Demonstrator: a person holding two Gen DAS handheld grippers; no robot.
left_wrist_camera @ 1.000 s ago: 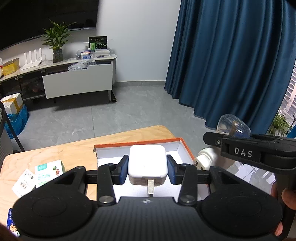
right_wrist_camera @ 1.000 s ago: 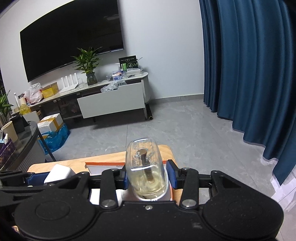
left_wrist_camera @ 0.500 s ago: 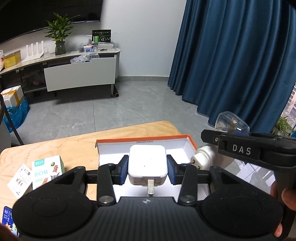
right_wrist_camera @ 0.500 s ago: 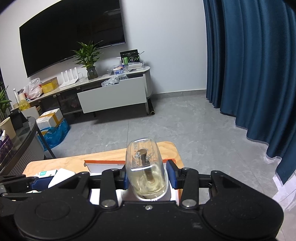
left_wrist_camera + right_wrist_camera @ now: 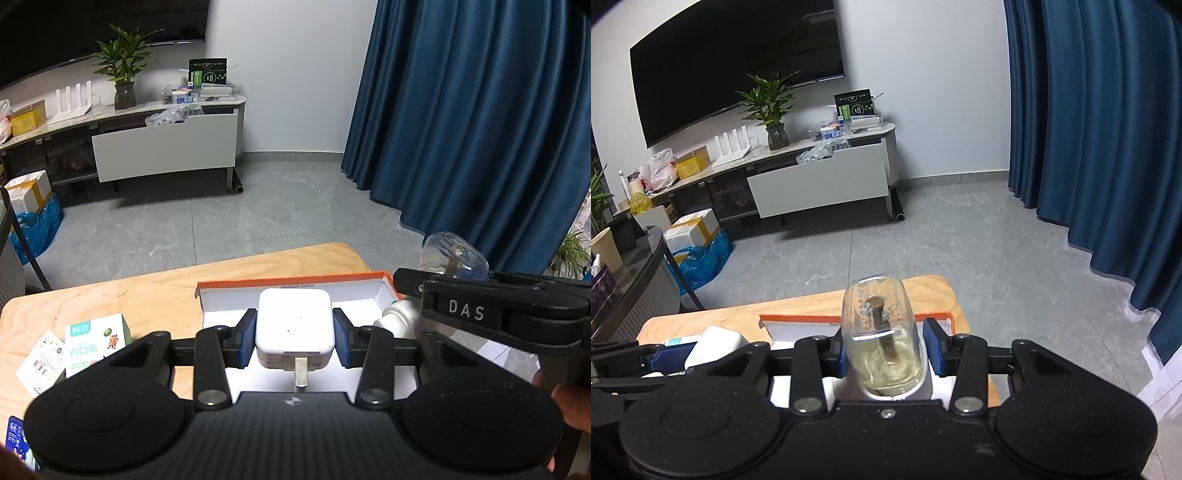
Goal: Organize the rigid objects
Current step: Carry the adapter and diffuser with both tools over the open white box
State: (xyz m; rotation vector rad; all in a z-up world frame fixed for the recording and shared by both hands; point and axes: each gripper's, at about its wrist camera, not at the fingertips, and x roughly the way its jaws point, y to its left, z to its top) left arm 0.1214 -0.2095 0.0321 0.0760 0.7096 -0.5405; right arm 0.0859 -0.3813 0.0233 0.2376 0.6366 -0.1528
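My left gripper [image 5: 295, 328] is shut on a white charger block [image 5: 293, 317], its metal prong facing the camera. It hangs over an open white box with an orange rim [image 5: 295, 279] on the wooden table [image 5: 147, 291]. In the right wrist view my right gripper [image 5: 884, 350] is shut on a white plug with a clear cap [image 5: 879, 332] above the box's right part [image 5: 934, 316]. In the left wrist view the right gripper [image 5: 417, 291] sits at the box's right corner, the clear cap [image 5: 452, 254] sticking up. The left gripper [image 5: 683, 354] and charger [image 5: 714, 345] show at the lower left.
A small green and white carton [image 5: 96, 341], a leaflet [image 5: 40, 363] and a blue packet [image 5: 14, 439] lie on the table's left side. Beyond the table's far edge are grey floor, a blue curtain [image 5: 480, 129] and a low cabinet [image 5: 162, 147].
My right gripper with the capped plug has drifted slightly in toward the box's right corner. The left gripper holds the charger almost still over the box.
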